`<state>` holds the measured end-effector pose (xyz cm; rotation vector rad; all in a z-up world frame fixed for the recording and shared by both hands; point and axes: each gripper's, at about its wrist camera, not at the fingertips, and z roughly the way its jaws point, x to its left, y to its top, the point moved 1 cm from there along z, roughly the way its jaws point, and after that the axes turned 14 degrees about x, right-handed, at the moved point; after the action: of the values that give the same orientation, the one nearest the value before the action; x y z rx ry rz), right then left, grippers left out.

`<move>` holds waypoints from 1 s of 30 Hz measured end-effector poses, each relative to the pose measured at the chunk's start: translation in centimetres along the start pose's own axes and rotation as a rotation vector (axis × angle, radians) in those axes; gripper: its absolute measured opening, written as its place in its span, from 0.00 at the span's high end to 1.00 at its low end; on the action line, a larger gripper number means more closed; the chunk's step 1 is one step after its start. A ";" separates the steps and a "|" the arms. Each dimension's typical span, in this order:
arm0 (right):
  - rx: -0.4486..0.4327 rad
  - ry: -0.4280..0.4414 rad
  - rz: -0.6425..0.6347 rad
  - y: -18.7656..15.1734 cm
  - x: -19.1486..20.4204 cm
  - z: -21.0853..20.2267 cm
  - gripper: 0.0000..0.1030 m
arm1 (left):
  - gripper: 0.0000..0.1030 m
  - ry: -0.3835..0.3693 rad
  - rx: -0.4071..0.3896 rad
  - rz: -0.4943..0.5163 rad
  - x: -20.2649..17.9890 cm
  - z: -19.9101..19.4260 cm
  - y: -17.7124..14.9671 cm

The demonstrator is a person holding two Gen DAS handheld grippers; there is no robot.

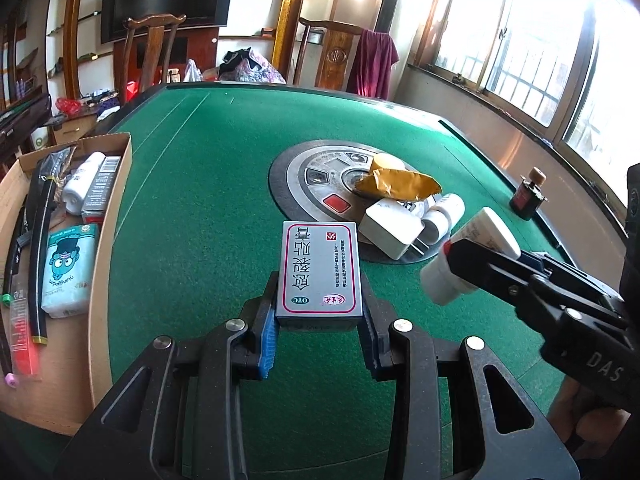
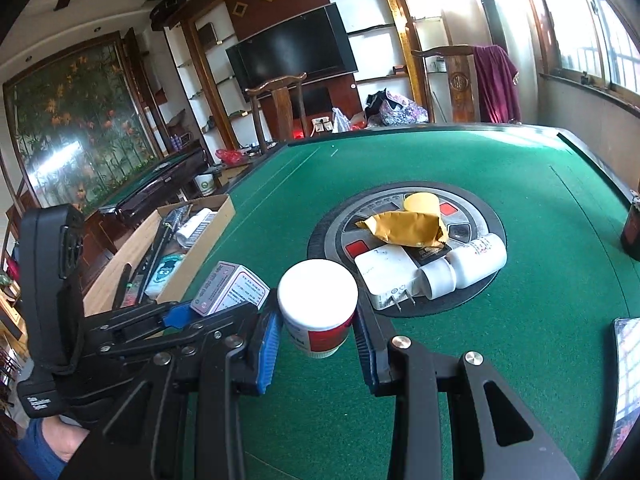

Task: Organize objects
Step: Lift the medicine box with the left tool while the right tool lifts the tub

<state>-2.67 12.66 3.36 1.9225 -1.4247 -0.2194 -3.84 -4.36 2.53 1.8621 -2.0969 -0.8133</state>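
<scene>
My left gripper (image 1: 320, 312) is shut on a grey medicine box (image 1: 320, 268) with a red border, held above the green table (image 1: 208, 184). Its blue pads (image 1: 267, 340) press on the box's near end. The right wrist view shows the same box (image 2: 230, 290) in the left gripper (image 2: 208, 308) at lower left. My right gripper (image 2: 316, 320) is shut on a white bottle (image 2: 318, 304) with a red label, cap facing the camera. In the left wrist view the right gripper (image 1: 456, 264) holds that bottle (image 1: 472, 256) at the right, off the felt.
An open cardboard box (image 1: 116, 208) (image 2: 200, 248) with several items stands at the table's left edge. On the round centre panel (image 1: 296, 184) lie a yellow packet (image 2: 404, 228), a white charger (image 2: 386, 272) and white bottles (image 2: 476, 260). A dark small bottle (image 1: 528, 196) stands at the right edge.
</scene>
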 end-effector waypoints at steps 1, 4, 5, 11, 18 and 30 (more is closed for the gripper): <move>-0.004 0.003 0.000 0.0 0.0 -0.1 0.67 | 0.68 0.004 -0.002 0.001 0.0 0.0 0.0; -0.011 0.011 -0.001 -0.1 0.2 -0.5 0.67 | 0.68 0.012 -0.006 0.002 -0.1 0.1 0.0; -0.012 0.013 -0.003 0.0 0.2 -0.5 0.67 | 0.68 0.016 -0.006 -0.001 -0.1 0.1 0.0; -0.027 0.006 0.001 0.0 0.2 -0.9 0.67 | 0.68 0.044 -0.021 -0.005 0.1 0.2 -0.1; -0.017 -0.001 0.011 0.1 -0.4 -0.5 0.67 | 0.68 0.050 -0.029 -0.017 0.5 0.2 -0.1; 0.004 -0.024 0.016 -0.1 -0.8 0.5 0.67 | 0.68 0.017 -0.045 -0.017 0.4 -0.7 0.0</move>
<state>-3.17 13.12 2.74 1.9173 -1.4566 -0.2336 -3.57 -4.88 3.03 1.8600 -2.0378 -0.8394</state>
